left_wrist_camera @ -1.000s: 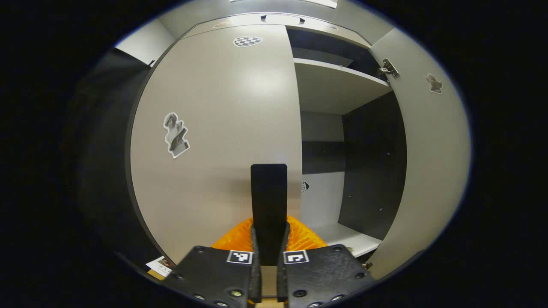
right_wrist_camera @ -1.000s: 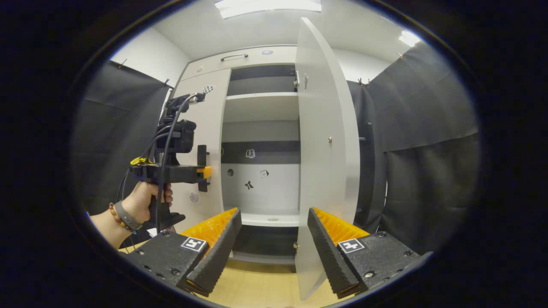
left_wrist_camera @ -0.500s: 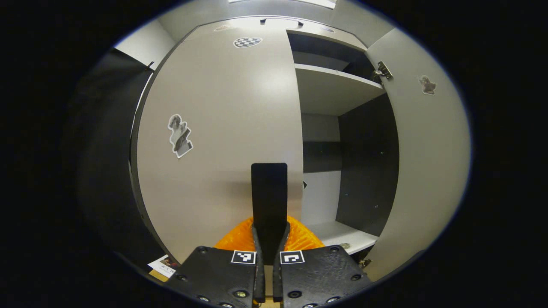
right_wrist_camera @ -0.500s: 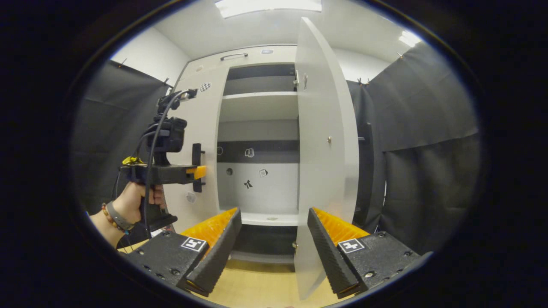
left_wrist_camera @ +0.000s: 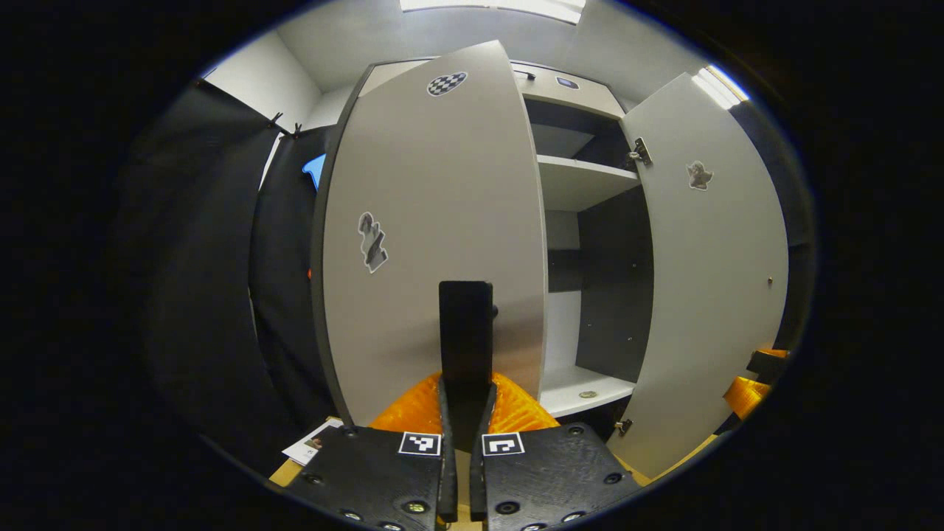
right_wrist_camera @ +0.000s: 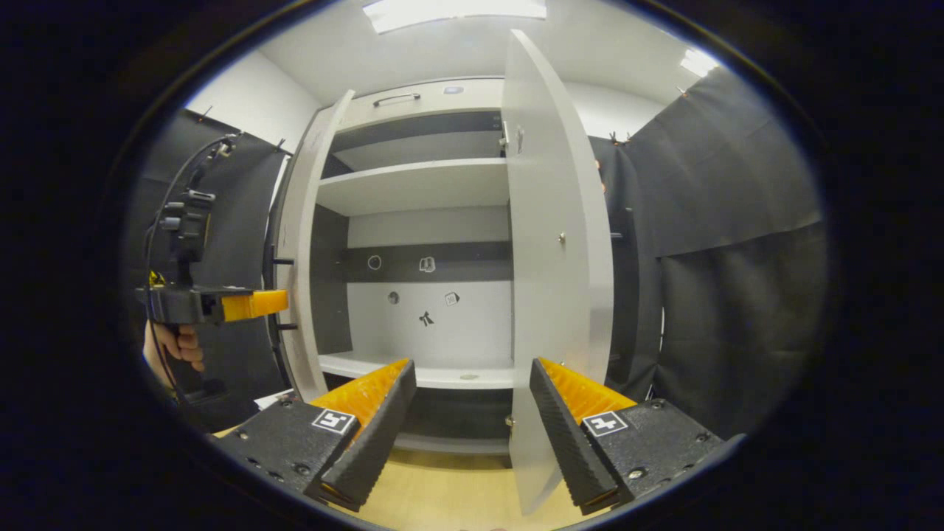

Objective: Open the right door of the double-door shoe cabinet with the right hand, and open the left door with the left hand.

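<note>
The pale grey shoe cabinet (right_wrist_camera: 420, 184) stands with both doors swung out. In the left gripper view the left door (left_wrist_camera: 428, 221) is close ahead, and its black upright handle (left_wrist_camera: 465, 324) runs down between my fingers. My left gripper (left_wrist_camera: 465, 389) is shut on that handle. The right door (left_wrist_camera: 708, 280) hangs wide open beyond it. In the right gripper view the left door (right_wrist_camera: 304, 243) is nearly edge-on, with the left gripper (right_wrist_camera: 254, 304) and a hand (right_wrist_camera: 173, 343) beside it. My right gripper (right_wrist_camera: 472, 413) is open and holds nothing, a little back from the right door (right_wrist_camera: 557, 243).
Inside the cabinet are a white upper shelf (right_wrist_camera: 420, 184), a white bottom shelf (right_wrist_camera: 442, 372) and small stickers on the back panel (right_wrist_camera: 428, 295). Black cloth walls (right_wrist_camera: 730, 258) stand on both sides. A paper (left_wrist_camera: 313, 442) lies on the wooden floor (right_wrist_camera: 450, 494).
The left door has swung much farther out, pulled by my left gripper on its handle, and more of the interior shows. My right gripper has stayed open and almost still.
</note>
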{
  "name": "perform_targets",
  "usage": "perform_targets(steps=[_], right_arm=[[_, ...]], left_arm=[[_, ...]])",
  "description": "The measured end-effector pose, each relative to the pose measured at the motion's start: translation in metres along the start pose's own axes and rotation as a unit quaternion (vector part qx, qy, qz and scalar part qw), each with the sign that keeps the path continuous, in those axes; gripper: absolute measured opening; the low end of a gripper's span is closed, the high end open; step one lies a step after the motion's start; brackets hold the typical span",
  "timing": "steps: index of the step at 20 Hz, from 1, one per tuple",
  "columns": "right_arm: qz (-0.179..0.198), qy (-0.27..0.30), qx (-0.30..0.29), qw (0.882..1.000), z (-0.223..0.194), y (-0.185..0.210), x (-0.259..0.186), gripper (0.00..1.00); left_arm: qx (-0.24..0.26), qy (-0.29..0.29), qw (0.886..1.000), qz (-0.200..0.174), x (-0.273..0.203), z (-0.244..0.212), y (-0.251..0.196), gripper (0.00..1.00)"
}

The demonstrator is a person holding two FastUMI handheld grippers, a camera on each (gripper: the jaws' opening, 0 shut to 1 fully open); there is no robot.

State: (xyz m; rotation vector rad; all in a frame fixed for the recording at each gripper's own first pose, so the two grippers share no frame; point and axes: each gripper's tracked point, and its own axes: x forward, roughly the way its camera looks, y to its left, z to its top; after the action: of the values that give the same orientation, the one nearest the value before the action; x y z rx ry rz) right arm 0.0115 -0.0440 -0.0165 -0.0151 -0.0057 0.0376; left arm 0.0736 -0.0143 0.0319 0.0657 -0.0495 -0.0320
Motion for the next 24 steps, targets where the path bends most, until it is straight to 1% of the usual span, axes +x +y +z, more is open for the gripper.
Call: perform_targets(steps=[2,6,9,12,13,14,15,18,22,24], right_arm=[[0.002,-0.006,0.008,1.000,0.004,0.003,-0.003,0.96],[0.001,-0.011,0.011,1.000,0.005,0.002,-0.003,0.96],[-0.002,-0.013,0.009,1.000,0.006,0.002,-0.003,0.96],[0.002,-0.009,0.008,1.000,0.003,0.003,-0.002,0.96],[0.003,-0.009,0.009,1.000,0.003,0.004,-0.002,0.96],[0.005,-0.010,0.009,1.000,0.004,0.004,-0.002,0.96],[0.005,-0.009,0.008,1.000,0.004,0.005,-0.002,0.96],[0.005,-0.009,0.005,1.000,0.005,0.008,-0.003,0.96],[0.005,-0.006,-0.002,1.000,0.004,0.013,-0.008,0.96],[0.004,-0.006,-0.003,1.000,0.004,0.014,-0.007,0.96]], left_arm=[[0.005,-0.009,1.000,0.006,-0.017,0.001,0.016,0.06],[-0.007,-0.011,0.999,0.040,-0.052,0.000,0.065,0.05],[0.008,-0.012,0.997,0.074,-0.065,0.000,0.103,0.05],[0.022,-0.024,0.994,0.102,-0.063,0.008,0.133,0.04],[0.021,-0.021,0.995,0.100,-0.066,0.006,0.142,0.04],[0.007,-0.028,0.996,0.084,-0.065,0.009,0.145,0.00],[-0.006,-0.026,0.997,0.077,-0.066,0.007,0.148,0.00],[-0.015,-0.021,0.998,0.056,-0.065,0.004,0.160,0.00],[0.006,-0.015,1.000,0.018,-0.067,0.002,0.169,0.00],[-0.003,-0.006,1.000,0.011,-0.072,-0.003,0.175,0.00]])
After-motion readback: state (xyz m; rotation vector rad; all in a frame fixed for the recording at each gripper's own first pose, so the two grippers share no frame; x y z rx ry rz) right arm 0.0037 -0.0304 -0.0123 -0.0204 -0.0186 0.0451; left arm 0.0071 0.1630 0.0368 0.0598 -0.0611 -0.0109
